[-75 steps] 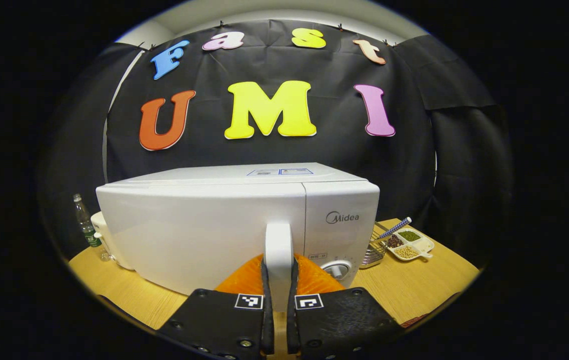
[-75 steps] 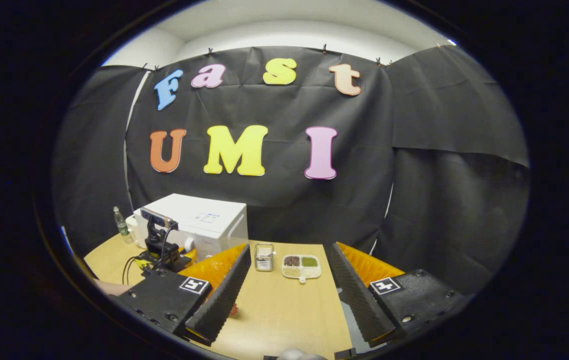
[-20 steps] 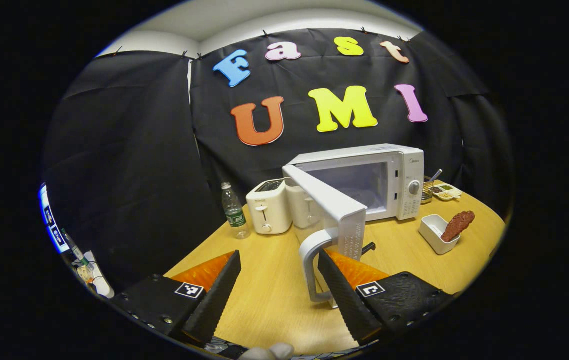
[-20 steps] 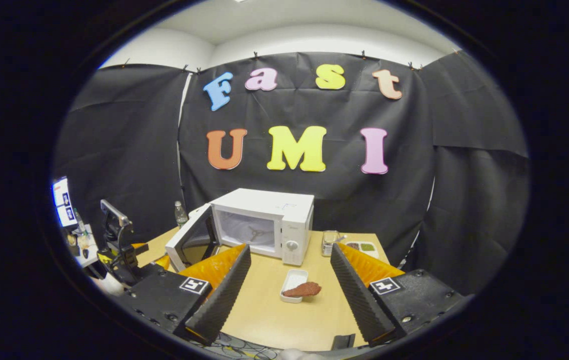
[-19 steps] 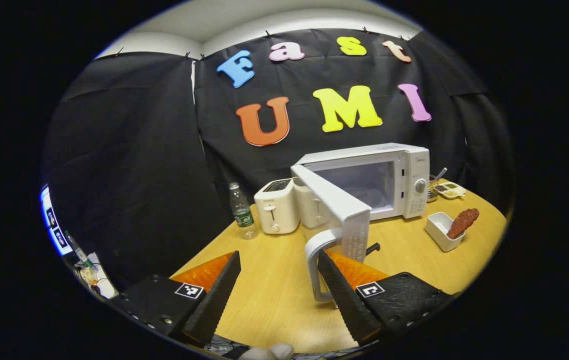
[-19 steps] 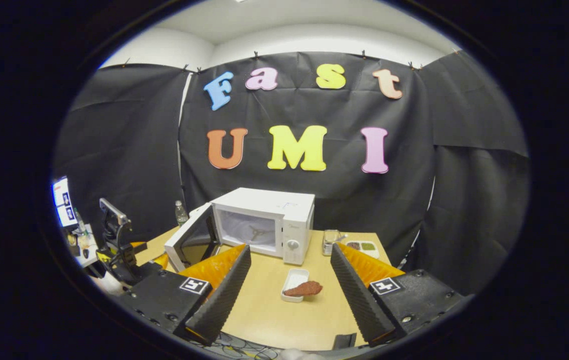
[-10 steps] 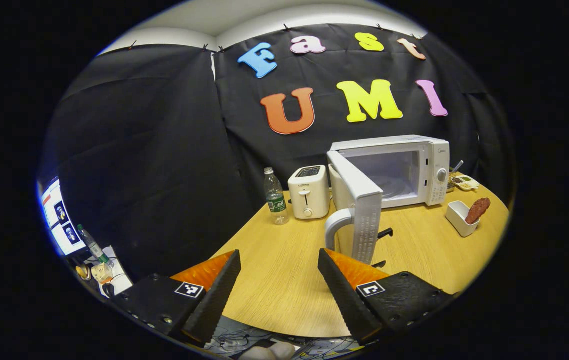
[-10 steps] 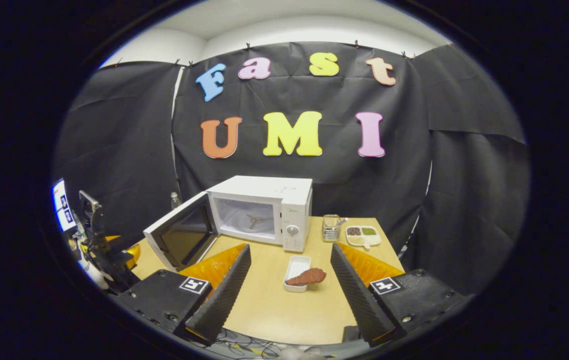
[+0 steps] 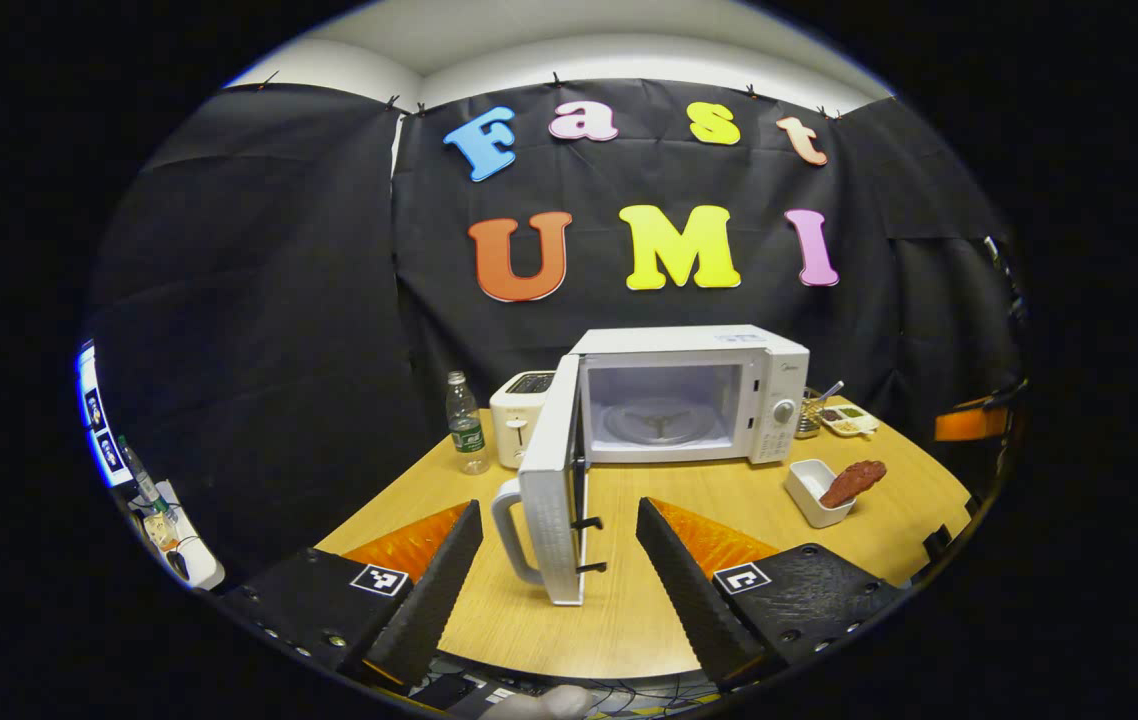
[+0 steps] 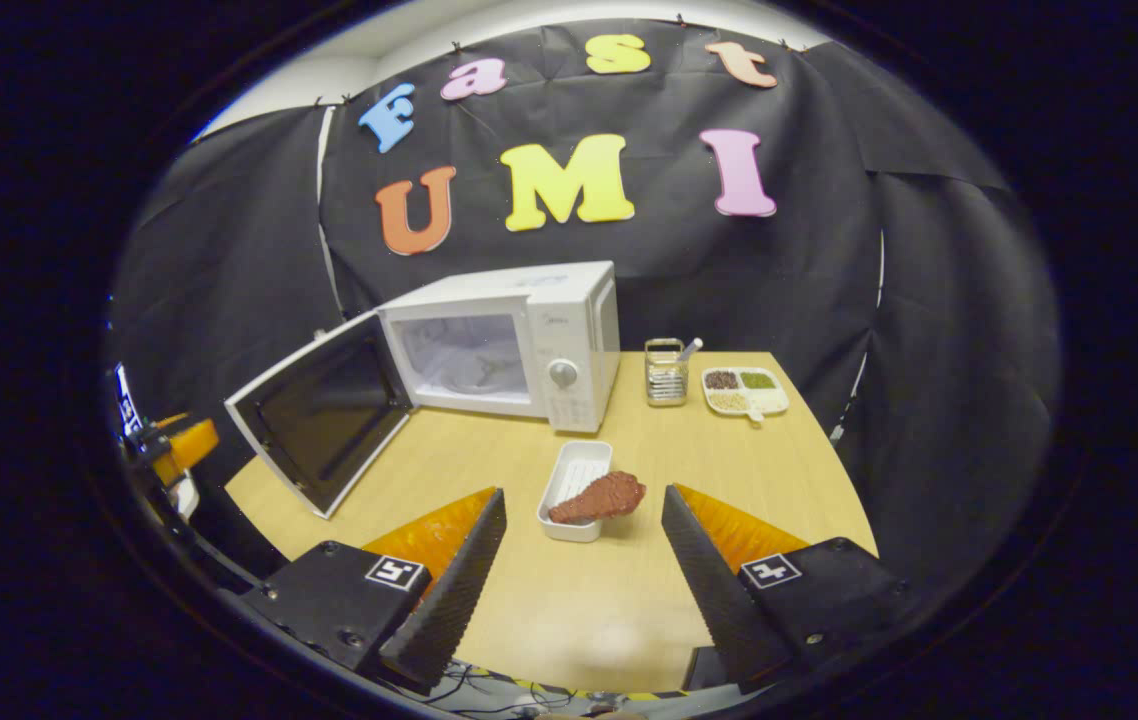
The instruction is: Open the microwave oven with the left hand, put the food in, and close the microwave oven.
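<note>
The microwave oven (image 9: 694,392) now stands with its door (image 9: 551,485) swung wide, and the left gripper (image 9: 559,575), which a second ago had the door's handle (image 9: 506,530) between its fingers, has let go and drawn back toward the near edge of the table (image 9: 629,620); its fingers are spread apart and grip nothing, with the door's edge well ahead of them at about 12 o'clock. That settles the opening step, and the cavity with its turntable lies exposed, so the loading step is judged to come next. The right gripper (image 10: 579,560) has meanwhile closed in on the food (image 10: 597,498), its fingers likewise wide apart and empty (nothing touches them). In the right gripper view the food, a reddish-brown piece, rests across the rim of a small white tray (image 10: 574,480) just ahead at 12 o'clock, between the gripper and the oven. Its long axis runs roughly from 8 o'clock to 2 o'clock, the thicker end toward 2 o'clock and overhanging the tray's side, the narrower end down in the tray.
</note>
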`<state>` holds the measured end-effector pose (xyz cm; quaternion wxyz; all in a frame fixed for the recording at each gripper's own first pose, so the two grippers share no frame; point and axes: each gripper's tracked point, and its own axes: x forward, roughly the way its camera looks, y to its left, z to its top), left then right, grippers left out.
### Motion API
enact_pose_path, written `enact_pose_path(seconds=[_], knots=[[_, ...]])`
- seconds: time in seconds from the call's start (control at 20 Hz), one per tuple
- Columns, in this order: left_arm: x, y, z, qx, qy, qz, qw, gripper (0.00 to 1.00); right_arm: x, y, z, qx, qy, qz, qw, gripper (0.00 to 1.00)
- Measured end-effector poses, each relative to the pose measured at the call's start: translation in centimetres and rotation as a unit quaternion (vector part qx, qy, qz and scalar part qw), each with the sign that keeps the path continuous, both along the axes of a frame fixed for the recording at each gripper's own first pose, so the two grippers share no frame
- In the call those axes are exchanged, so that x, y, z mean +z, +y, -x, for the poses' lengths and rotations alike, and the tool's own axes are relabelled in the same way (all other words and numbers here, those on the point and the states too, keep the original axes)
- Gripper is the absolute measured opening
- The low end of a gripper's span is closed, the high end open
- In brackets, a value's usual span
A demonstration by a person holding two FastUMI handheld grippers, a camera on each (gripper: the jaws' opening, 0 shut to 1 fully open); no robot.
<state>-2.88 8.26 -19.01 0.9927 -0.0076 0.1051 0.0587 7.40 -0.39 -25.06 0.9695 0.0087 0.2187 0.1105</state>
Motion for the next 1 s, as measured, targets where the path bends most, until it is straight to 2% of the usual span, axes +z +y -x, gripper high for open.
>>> enact_pose_path(seconds=[0.2,0.35,0.4,0.45,0.5,0.55,0.6,0.75,0.8,0.85,0.9,0.95,1.0], knots=[[3.3,-3.4,-1.3,-0.013,-0.011,-0.006,1.000,0.95,-4.9,-0.9,-4.9,0.009,0.075,-0.066,0.995,0.94],[4.4,-4.9,-2.8,0.010,-0.007,0.001,1.000,0.95,-7.5,-0.6,-7.9,0.028,0.144,-0.127,0.981,0.87],[4.5,-5.2,-3.4,0.021,-0.004,0.004,1.000,0.95,-8.3,-0.5,-8.9,0.037,0.164,-0.147,0.975,0.69],[4.8,-5.5,-3.8,0.031,-0.004,0.003,1.000,0.95,-9.0,-0.6,-9.8,0.041,0.183,-0.160,0.969,0.68],[5.1,-5.8,-4.1,0.040,-0.003,0.002,0.999,0.95,-9.7,-0.6,-10.4,0.045,0.201,-0.171,0.963,0.74],[5.4,-6.1,-4.4,0.048,-0.002,-0.001,0.999,0.95,-10.1,-0.6,-11.0,0.052,0.216,-0.182,0.958,0.72],[5.5,-6.2,-4.7,0.055,-0.001,-0.007,0.998,0.95,-10.3,-0.4,-11.4,0.058,0.226,-0.195,0.953,0.55],[5.9,-6.5,-5.0,0.075,0.002,-0.021,0.997,0.95,-10.2,0.4,-11.9,0.078,0.254,-0.229,0.937,0.41],[6.0,-6.6,-5.1,0.081,0.001,-0.023,0.996,0.95,-10.3,0.5,-12.0,0.083,0.262,-0.234,0.933,0.30],[5.9,-6.8,-5.1,0.084,0.004,-0.024,0.996,0.95,-10.4,0.6,-12.1,0.085,0.268,-0.234,0.931,0.25],[5.9,-7.0,-5.1,0.088,0.003,-0.026,0.996,0.95,-10.2,0.8,-12.1,0.090,0.270,-0.239,0.929,0.30],[5.9,-7.3,-5.1,0.087,0.004,-0.027,0.996,0.95,-10.2,0.8,-12.0,0.092,0.271,-0.236,0.929,0.13],[5.8,-7.4,-5.1,0.088,0.004,-0.031,0.996,0.95,-10.3,0.8,-12.0,0.097,0.271,-0.233,0.929,0.07]])
